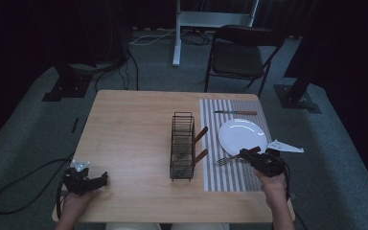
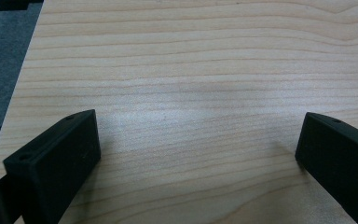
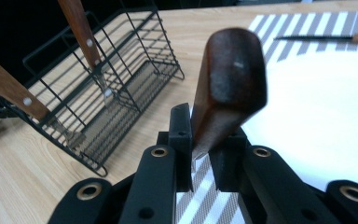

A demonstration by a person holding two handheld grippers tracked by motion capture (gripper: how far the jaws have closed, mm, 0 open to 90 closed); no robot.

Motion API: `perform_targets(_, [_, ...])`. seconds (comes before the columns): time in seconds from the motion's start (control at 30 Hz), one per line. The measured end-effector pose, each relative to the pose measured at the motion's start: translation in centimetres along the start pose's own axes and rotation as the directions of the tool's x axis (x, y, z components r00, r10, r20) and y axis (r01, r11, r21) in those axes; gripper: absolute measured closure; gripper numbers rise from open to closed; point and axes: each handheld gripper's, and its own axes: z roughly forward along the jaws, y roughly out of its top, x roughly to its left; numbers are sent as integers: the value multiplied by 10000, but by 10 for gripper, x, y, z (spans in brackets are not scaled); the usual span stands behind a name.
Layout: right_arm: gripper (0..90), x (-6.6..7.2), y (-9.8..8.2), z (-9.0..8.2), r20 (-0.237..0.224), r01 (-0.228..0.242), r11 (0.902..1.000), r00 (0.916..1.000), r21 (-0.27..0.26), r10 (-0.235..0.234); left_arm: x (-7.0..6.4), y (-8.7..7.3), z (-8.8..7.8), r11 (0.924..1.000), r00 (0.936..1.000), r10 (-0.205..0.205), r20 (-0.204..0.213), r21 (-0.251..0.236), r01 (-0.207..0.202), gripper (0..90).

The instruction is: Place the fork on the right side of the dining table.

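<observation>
My right gripper is shut on the dark wooden handle of a fork. The fork lies low over the striped placemat, its tines pointing left toward the wire basket, just below the white plate. In the right gripper view the handle sticks up between the jaws, with the plate to its right. My left gripper rests near the table's front left corner, open, with bare wood between its jaws.
The black wire basket holds two wooden-handled utensils. A knife lies on the placemat beyond the plate. A folding chair stands behind the wooden table.
</observation>
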Motion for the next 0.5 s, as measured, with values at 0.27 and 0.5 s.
perform_targets(0.27, [805,-3,-18,-4,-119,-502,9987,9987,-72,501,0,0,0,10000,10000,-3,2,0,3,2])
perform_targets(0.5, [805,-8,-28,-5,11,-823,9966,9966,-32,823,0,0,0,10000,10000,-6,0,-2,6,2])
